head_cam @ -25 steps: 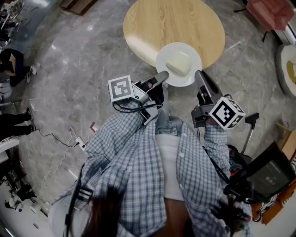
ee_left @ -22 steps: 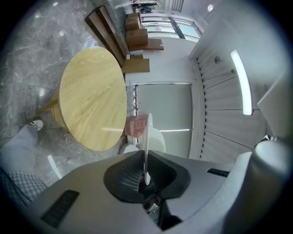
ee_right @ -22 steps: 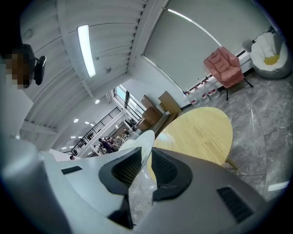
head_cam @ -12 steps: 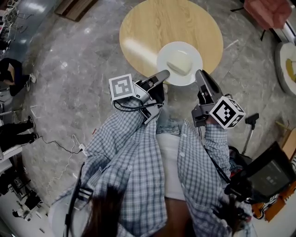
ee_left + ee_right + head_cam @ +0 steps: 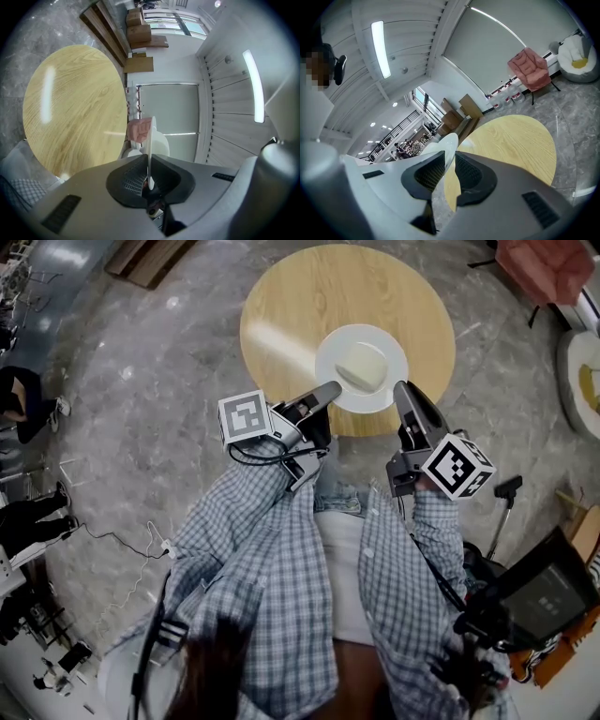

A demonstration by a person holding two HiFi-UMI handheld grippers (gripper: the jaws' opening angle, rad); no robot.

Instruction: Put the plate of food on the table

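The head view shows the white plate [image 5: 330,345] with a pale food block [image 5: 362,365] over the near side of the round wooden counter [image 5: 300,296]. Only the gripper views show the grip: the left claw [image 5: 149,169] and the right claw [image 5: 450,169] each clamp the plate's rim edge-on.

shirt [image 5: 281,596]: blue-white plaid | left claw [image 5: 332,389], right claw [image 5: 402,390]: grey | marker cubes [image 5: 246,416]: black-white | cable [image 5: 258,461]: black

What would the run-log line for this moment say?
left gripper: shut on plate rim | right gripper: shut on plate rim | food: pale block on plate | plate: over round wooden table, contact unclear
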